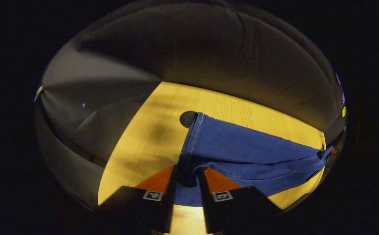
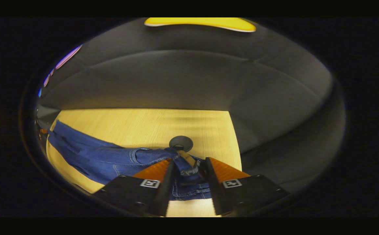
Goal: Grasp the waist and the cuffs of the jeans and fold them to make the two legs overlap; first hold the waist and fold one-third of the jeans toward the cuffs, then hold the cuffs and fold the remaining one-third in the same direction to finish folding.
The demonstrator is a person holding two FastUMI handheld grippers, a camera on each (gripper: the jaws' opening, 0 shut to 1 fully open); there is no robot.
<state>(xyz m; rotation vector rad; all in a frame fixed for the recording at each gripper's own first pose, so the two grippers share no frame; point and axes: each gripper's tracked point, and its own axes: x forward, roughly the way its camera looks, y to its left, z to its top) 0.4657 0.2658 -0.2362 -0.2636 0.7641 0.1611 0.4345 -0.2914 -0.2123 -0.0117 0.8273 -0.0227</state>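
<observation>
The blue jeans [image 1: 241, 147] hang stretched in a band over the wooden table [image 1: 143, 137]. My left gripper [image 1: 187, 176] is shut on the cuff end, with the stitched hem rising just above its orange fingers [image 1: 158, 179]. From there the denim runs right to a bunched far end [image 1: 321, 154]. In the right gripper view, my right gripper [image 2: 189, 169] is shut on the waist [image 2: 186, 164], a tan label showing between its fingers. From there the jeans [image 2: 104, 160] trail left across the table [image 2: 127, 124].
A black round disc [image 1: 187, 118] is set in the tabletop just behind the jeans; it is seen again as the disc [image 2: 180, 143] beyond the waist. Dark cloth walls enclose the table on all sides. The table's edge [image 2: 233, 137] drops off to the right.
</observation>
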